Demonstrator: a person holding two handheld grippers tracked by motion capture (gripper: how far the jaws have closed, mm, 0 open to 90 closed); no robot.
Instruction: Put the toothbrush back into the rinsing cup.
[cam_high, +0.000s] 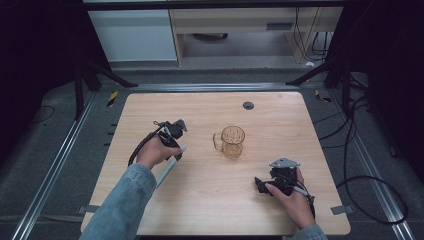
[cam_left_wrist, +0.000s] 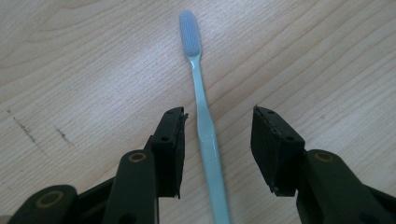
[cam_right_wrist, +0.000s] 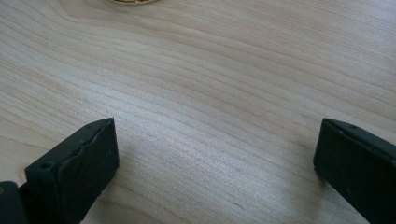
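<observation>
A pale blue toothbrush (cam_left_wrist: 205, 135) lies flat on the wooden table (cam_high: 210, 200), its bristle head pointing away in the left gripper view. My left gripper (cam_left_wrist: 219, 114) reaches down over it with one jaw on each side of the handle. Both pads stand clear of the handle, so it is open. From above, the left gripper (cam_high: 172, 137) is left of centre, and the toothbrush (cam_high: 167, 170) runs out from under the hand. My right gripper (cam_high: 261, 185) rests at the front right, and its jaws (cam_right_wrist: 215, 140) are wide open over bare wood.
An amber glass mug (cam_high: 232, 141) stands upright mid-table between the two hands, handle to the left; its base edge (cam_right_wrist: 133, 1) shows in the right gripper view. A round dark grommet (cam_high: 248, 105) sits near the far edge. Cables hang off the right side.
</observation>
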